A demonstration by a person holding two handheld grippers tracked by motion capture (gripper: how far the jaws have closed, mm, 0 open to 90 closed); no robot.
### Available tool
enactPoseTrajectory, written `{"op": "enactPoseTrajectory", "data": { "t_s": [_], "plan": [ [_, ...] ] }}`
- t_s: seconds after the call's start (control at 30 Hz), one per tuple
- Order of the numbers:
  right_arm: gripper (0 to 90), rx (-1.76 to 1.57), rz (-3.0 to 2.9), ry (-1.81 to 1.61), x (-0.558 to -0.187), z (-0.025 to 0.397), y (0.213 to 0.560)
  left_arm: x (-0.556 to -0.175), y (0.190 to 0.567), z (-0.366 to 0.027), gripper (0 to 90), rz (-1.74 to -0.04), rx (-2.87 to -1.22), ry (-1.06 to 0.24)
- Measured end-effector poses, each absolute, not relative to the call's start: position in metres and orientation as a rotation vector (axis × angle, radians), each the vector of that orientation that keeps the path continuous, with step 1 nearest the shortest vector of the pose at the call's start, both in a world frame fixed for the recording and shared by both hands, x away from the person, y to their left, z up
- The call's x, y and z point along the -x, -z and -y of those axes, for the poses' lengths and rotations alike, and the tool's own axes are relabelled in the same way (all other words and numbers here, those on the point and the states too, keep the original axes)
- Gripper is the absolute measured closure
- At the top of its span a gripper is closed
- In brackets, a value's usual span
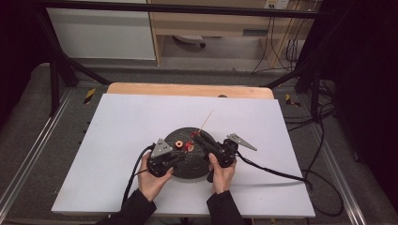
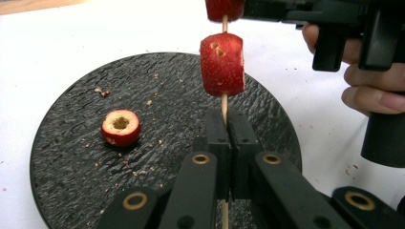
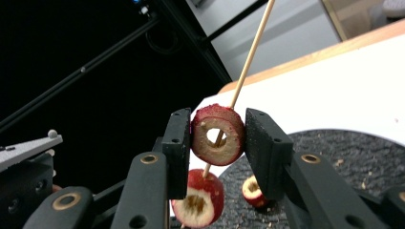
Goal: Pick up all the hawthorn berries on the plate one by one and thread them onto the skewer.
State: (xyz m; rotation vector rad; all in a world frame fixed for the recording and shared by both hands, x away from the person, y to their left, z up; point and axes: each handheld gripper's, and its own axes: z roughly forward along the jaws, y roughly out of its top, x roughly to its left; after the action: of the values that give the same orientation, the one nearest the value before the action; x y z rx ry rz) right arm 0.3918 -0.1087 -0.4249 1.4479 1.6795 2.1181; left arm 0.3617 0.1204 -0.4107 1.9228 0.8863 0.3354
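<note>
Cored red fruit (image 3: 218, 135), thin wooden skewer (image 3: 251, 51)

Black left gripper (image 1: 174, 151) and right gripper (image 1: 199, 137): brass-ringed pivots, grey three-cornered plates, trailing black cables. Black sleeves (image 1: 136, 206).

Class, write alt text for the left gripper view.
The left gripper, jaws shut, pinches a thin wooden skewer threaded through a red cored fruit piece. Beneath lies a round black textured plate with another red cored fruit slice on it.
</note>
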Motion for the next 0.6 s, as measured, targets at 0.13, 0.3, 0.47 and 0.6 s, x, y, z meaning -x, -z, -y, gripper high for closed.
{"op": "enactPoseTrajectory", "data": {
  "t_s": [0.13,0.3,0.47,0.6],
  "plan": [
    [63.1,-1.473,-1.727,-2.098,-0.392,0.108,0.426,-0.362,0.414,-0.121,88.7,-0.888,-1.926,-0.327],
    [56.3,-1.443,-1.809,-2.044,-0.393,0.111,0.424,-0.361,0.417,-0.126,88.7,-0.88,-1.928,-0.318],
    [42.1,-1.386,-1.885,-1.937,-0.391,0.122,0.417,-0.359,0.418,-0.137,88.7,-0.871,-1.938,-0.318],
    [28.0,-1.353,-1.957,-1.844,-0.392,0.133,0.415,-0.355,0.418,-0.147,88.7,-0.864,-1.95,-0.316]
  ]
}}
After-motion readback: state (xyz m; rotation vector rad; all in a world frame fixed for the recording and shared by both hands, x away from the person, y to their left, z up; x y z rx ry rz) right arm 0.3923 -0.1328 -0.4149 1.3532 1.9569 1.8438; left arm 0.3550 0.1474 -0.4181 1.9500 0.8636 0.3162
